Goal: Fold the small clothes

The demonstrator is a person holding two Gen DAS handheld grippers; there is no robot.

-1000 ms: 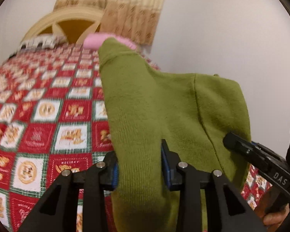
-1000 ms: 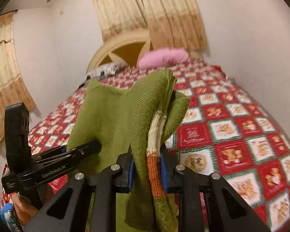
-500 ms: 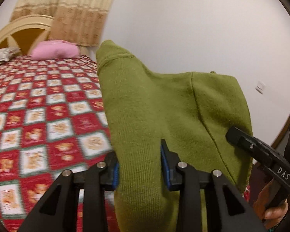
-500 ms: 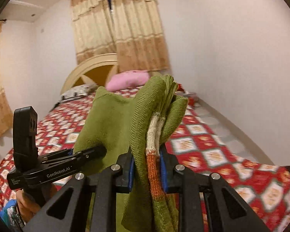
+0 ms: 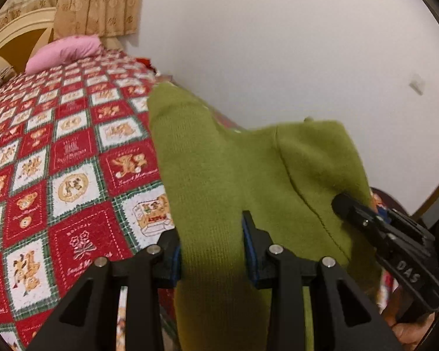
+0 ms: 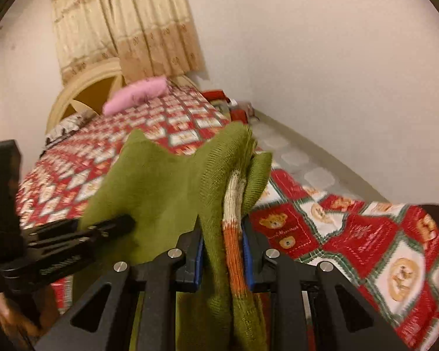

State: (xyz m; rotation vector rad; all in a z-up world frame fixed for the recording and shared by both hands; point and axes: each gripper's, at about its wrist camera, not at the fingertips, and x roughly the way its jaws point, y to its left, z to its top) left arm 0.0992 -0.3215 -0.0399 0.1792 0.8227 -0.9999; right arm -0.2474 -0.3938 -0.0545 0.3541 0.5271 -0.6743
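A small olive-green knitted sweater (image 5: pixel 234 175) hangs in the air between both grippers, above the near end of the bed. My left gripper (image 5: pixel 210 251) is shut on a thick fold of its plain green knit. My right gripper (image 6: pixel 222 251) is shut on a bunched edge of the sweater (image 6: pixel 161 187), where a cream and orange striped band (image 6: pixel 234 234) shows between the blue pads. In the left wrist view the right gripper (image 5: pixel 374 225) pokes in from the right against the cloth. In the right wrist view the left gripper (image 6: pixel 96 228) reaches in from the left.
A bed with a red, white and green teddy-bear quilt (image 5: pixel 58 175) lies below, with a pink pillow (image 5: pixel 64 52) and a cream headboard (image 6: pixel 87 87) at its far end. A white wall (image 5: pixel 278 44) runs along the right; beige curtains (image 6: pixel 125 29) hang behind.
Both grippers have swung sideways with the sweater held between them, toward the wall side and the bed's near end. The views have rolled. The grips have not changed.
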